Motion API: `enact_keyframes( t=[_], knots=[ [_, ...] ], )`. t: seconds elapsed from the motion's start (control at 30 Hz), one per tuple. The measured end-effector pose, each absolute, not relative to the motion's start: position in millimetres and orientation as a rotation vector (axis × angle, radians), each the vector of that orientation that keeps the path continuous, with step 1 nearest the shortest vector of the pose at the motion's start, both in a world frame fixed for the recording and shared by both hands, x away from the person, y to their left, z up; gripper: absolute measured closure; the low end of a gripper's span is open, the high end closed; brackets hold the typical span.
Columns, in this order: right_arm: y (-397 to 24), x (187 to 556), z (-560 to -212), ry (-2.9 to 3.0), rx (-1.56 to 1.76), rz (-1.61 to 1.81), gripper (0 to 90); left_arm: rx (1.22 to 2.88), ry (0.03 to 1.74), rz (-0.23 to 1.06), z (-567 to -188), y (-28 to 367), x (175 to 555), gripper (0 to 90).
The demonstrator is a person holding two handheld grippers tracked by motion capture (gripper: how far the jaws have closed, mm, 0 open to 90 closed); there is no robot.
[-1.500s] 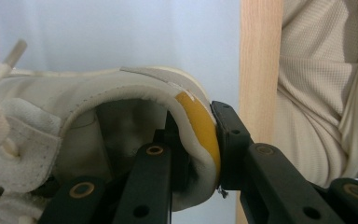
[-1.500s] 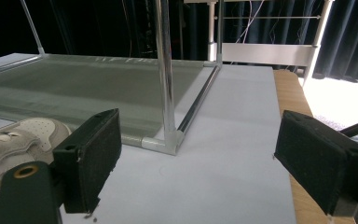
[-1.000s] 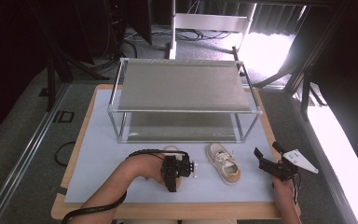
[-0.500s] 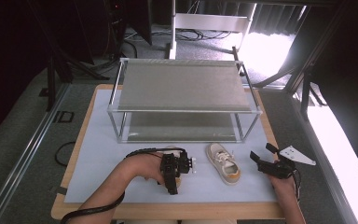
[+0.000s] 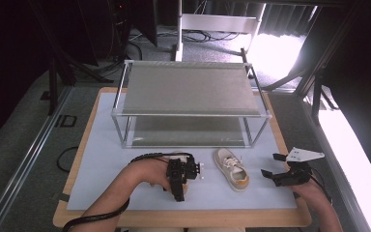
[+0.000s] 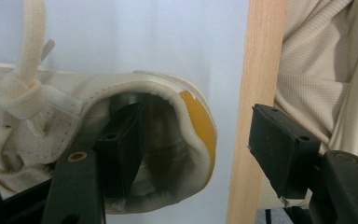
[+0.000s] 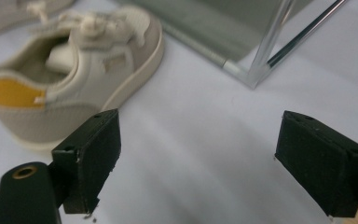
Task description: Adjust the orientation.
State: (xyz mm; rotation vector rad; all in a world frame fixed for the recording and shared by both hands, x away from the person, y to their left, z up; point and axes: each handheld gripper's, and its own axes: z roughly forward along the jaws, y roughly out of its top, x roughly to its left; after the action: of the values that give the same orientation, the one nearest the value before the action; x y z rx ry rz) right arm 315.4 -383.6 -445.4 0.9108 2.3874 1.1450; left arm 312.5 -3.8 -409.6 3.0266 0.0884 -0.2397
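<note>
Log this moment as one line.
left gripper: jaws have just been opening, astride shoe heel, no grip | right gripper: open, empty, beside other shoe

A two-tier rack (image 5: 188, 92) stands at twelve o'clock on the mat (image 5: 101, 159), which covers most of the table (image 5: 290, 220). One shoe (image 5: 232, 170) lies on the mat before the rack, at about five o'clock from the mat's middle, toe toward the rack and heel toward the person. A second shoe (image 6: 135, 154) lies to its left, at about seven o'clock, under the left gripper (image 5: 186, 170); one jaw stands inside that shoe's opening, the other outside its heel, over the table's near edge. The right gripper (image 5: 272, 165) sits at three o'clock from the first shoe, just beside it and apart from it, at five o'clock from the rack's near right corner post (image 7: 272, 39).
</note>
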Motion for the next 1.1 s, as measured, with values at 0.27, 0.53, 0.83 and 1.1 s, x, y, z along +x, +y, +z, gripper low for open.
enact_keyframes(
  t=[0.27, 0.53, 0.83, 1.1],
  knots=[
    [-375, 321, -426, 2.618, 0.794, 0.849, 14.3, 3.033, 0.077, -0.242, -409, -6, 312, 35.9],
    [-359, 323, -420, 2.815, 0.677, 0.583, 14.3, 3.037, 0.075, -0.247, -410, -7, 312, 36.0],
    [-344, 327, -413, 2.922, 0.558, 0.243, 14.7, 3.043, 0.089, -0.257, -411, -8, 312, 36.0],
    [-330, 328, -414, 2.955, 0.496, -0.001, 15.5, 3.046, 0.086, -0.264, -411, -8, 312, 36.0]
  ],
)
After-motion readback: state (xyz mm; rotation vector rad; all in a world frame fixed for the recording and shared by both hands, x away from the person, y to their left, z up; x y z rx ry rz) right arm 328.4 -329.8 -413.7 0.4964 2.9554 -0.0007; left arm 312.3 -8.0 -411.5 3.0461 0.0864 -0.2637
